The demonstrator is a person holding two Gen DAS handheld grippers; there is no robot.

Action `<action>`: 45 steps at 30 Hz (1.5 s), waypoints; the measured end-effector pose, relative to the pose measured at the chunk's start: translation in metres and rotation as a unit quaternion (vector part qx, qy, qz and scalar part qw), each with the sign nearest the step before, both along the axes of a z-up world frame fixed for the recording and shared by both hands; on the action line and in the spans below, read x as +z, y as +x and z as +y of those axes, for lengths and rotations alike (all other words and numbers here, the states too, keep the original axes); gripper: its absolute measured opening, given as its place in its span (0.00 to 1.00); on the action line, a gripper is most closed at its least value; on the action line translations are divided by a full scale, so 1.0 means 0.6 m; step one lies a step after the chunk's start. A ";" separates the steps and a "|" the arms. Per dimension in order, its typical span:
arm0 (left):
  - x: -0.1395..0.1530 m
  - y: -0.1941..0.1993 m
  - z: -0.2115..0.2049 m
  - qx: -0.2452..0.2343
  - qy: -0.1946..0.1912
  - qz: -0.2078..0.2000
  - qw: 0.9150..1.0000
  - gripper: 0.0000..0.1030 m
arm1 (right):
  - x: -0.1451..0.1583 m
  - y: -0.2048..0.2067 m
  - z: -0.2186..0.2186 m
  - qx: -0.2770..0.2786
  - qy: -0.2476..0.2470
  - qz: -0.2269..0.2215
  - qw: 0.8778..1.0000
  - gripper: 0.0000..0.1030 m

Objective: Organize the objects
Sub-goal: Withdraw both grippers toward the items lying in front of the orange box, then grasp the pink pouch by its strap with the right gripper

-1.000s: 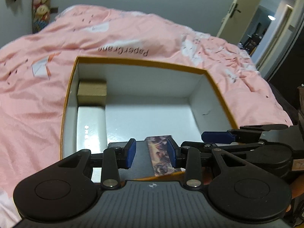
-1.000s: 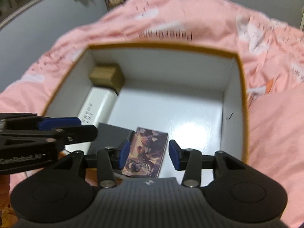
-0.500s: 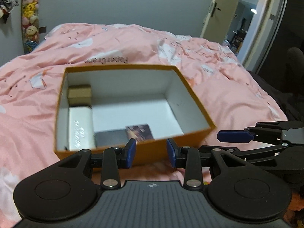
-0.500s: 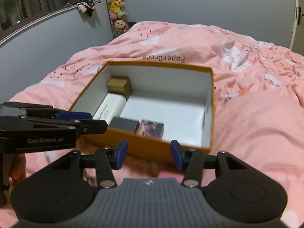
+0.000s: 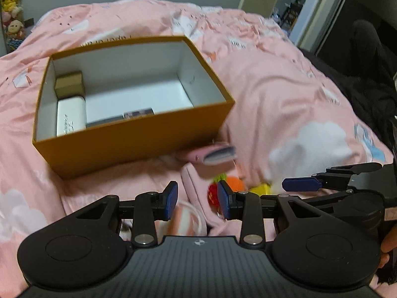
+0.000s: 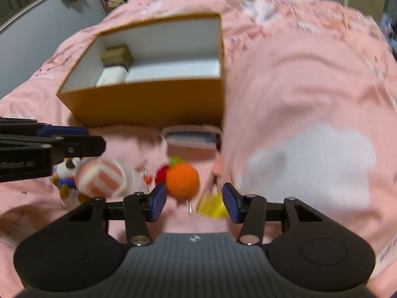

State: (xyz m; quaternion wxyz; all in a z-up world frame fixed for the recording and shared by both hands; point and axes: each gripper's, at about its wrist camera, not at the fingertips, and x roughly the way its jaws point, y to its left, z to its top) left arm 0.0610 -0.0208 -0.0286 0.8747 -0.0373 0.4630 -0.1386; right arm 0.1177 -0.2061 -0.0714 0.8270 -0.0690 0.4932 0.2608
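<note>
The box [image 5: 139,144] is an open-topped cardboard carton, mustard-orange outside and white inside, sitting on a pink quilt [image 5: 285,94] printed with white clouds. Its long axis runs left to right across the left wrist view, with the near long wall facing the camera and the mouth facing up. Inside, a small tan carton [image 5: 69,84] stands in the far left corner, a white case [image 5: 70,116] lies lengthwise along the left wall just in front of it, and a dark flat item [image 5: 104,124] and a picture card [image 5: 137,113] lie against the near wall, mostly hidden by it. On the quilt just in front of the box's right corner lies a pink pouch [image 6: 193,139], its long side parallel to the near wall. Nearer still are a striped pink-and-white ball [image 6: 99,177], a small plush figure [image 6: 64,173], an orange felt fruit [image 6: 182,180] with a green leaf and metal ring, something red behind it and something yellow [image 6: 213,207]; blur hides their detail. The left gripper [image 5: 197,200] has its jaws released and nothing between them, hovering over the quilt. The right gripper [image 6: 194,202] is likewise released and empty, above the orange fruit and yellow piece without touching them.
</note>
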 end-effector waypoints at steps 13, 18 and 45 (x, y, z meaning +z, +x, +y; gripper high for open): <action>-0.019 -0.009 0.016 0.005 -0.019 0.033 0.999 0.40 | -0.021 -0.005 -0.003 0.010 0.002 0.026 1.000 0.51; -0.012 -0.003 0.028 0.011 -0.036 0.014 0.999 0.40 | -0.017 0.014 0.009 0.024 0.019 0.031 0.999 0.51; -0.023 0.023 0.075 0.073 -0.046 0.009 0.996 0.40 | -0.063 0.077 0.071 0.045 0.017 0.082 0.995 0.38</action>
